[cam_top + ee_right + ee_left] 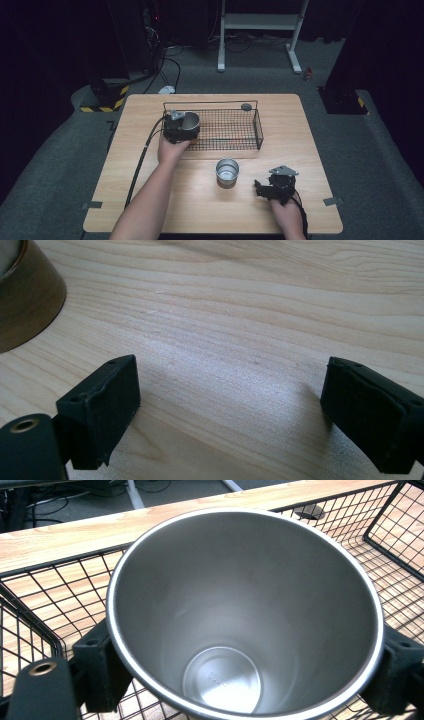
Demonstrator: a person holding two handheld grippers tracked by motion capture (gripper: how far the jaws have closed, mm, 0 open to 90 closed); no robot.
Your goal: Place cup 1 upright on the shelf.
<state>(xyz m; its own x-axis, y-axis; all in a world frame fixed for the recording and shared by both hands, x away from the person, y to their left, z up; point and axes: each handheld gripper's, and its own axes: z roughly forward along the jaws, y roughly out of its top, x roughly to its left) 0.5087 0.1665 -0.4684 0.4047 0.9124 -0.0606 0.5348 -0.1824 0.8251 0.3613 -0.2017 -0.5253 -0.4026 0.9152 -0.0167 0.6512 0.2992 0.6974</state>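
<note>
You are holding the left gripper [176,131] at the left end of the wire basket [235,131], and its two black pads [102,672] are sitting on both sides of a steel cup [245,615]. The pads look touching the cup wall, so the gripper is clamped on the cup, which is standing inside the basket near the left wall and the front rim. The basket walls are rising close around it on three sides, while the right half of the basket is giving open room. Inside the cup bottom some stamped writing is showing, but it is too small to read. Your right gripper [272,189] is resting over the bare desk [150,200] near the front edge, with its jaws wide apart and nothing between them. A second steel cup [227,172] is standing upright just left of it, in front of the basket.
</note>
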